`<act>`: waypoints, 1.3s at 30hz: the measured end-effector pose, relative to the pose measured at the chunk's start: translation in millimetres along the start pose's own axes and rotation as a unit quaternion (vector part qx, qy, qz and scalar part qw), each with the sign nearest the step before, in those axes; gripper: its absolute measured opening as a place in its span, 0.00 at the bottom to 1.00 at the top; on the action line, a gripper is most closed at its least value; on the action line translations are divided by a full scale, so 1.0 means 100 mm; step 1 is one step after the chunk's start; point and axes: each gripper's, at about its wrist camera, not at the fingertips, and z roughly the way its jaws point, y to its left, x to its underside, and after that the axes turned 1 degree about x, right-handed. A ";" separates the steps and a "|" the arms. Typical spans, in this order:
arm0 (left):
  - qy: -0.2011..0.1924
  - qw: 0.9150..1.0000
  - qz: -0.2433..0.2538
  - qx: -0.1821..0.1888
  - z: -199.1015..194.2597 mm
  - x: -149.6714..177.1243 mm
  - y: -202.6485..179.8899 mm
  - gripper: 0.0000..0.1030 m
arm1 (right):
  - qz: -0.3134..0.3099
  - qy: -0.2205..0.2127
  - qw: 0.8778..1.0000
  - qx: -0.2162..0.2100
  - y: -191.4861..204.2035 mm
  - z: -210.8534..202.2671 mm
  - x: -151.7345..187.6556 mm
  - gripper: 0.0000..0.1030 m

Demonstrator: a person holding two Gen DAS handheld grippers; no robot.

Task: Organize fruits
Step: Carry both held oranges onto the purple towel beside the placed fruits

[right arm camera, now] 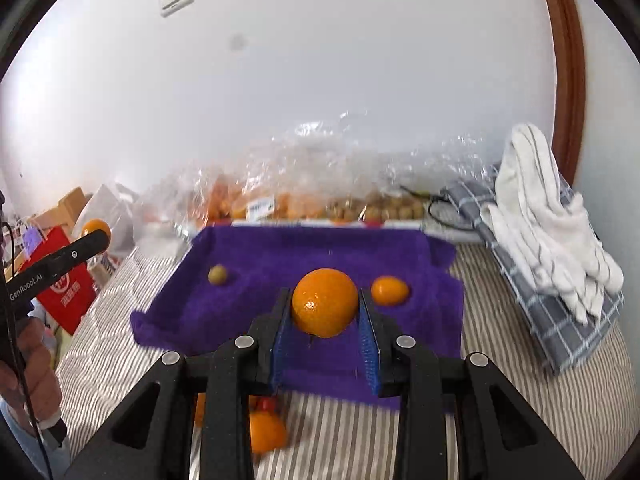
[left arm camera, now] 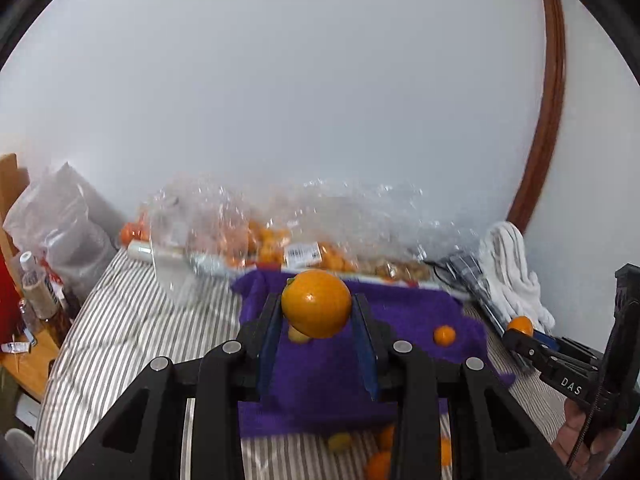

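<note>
In the left wrist view my left gripper (left arm camera: pixel 317 300) is shut on a round orange (left arm camera: pixel 316 312), held up above a purple towel (left arm camera: pixel 340 392) spread on a striped bed sheet. In the right wrist view my right gripper (right arm camera: pixel 324 296) is shut on another orange (right arm camera: pixel 325 308) over the same purple towel (right arm camera: pixel 280 256). A small orange fruit (right arm camera: pixel 390 290) and a small greenish fruit (right arm camera: pixel 218 274) lie on the towel. Each gripper shows at the edge of the other's view with its orange: the right gripper (left arm camera: pixel 516 334), the left gripper (right arm camera: pixel 98 238).
Clear plastic bags of small orange and brown fruits (right arm camera: pixel 280 204) line the wall behind the towel. Loose oranges (right arm camera: pixel 266 432) lie on the striped sheet (right arm camera: pixel 500 400) at the towel's near edge. White and checked cloths (right arm camera: pixel 552 216) are piled at the right; a red bag (right arm camera: pixel 66 296) and bottles (left arm camera: pixel 36 280) stand at the left.
</note>
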 end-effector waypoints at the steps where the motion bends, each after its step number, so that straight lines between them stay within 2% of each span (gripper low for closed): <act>1: -0.003 1.000 -0.004 0.002 0.04 -0.01 0.00 0.32 | 0.003 -0.001 1.000 -0.003 -0.02 0.05 -0.03 0.31; 5: -0.005 1.000 -0.026 0.010 0.32 0.04 0.05 0.32 | 0.007 -0.006 1.000 0.004 -0.05 0.28 -0.13 0.31; 8: -0.002 1.000 -0.031 0.005 0.47 0.14 0.10 0.32 | 0.018 -0.012 1.000 -0.013 -0.09 0.41 -0.11 0.31; 14: -0.004 1.000 0.005 -0.014 0.65 0.35 0.11 0.32 | 0.009 -0.010 1.000 -0.016 -0.14 0.58 0.07 0.31; 19: 0.000 1.000 0.016 -0.018 0.70 0.40 0.10 0.32 | 0.006 0.003 1.000 0.002 -0.20 0.66 0.12 0.31; 26: 0.038 0.999 -0.016 -0.003 0.86 0.46 0.20 0.32 | 0.024 0.016 0.999 0.030 -0.37 0.74 0.17 0.31; 34: 0.067 0.998 -0.005 -0.016 0.99 0.53 0.19 0.32 | 0.044 0.036 0.998 0.038 -0.51 0.85 0.20 0.31; 39: 0.087 0.996 0.008 -0.011 1.06 0.58 0.14 0.32 | 0.042 0.058 0.997 0.040 -0.51 0.96 0.24 0.31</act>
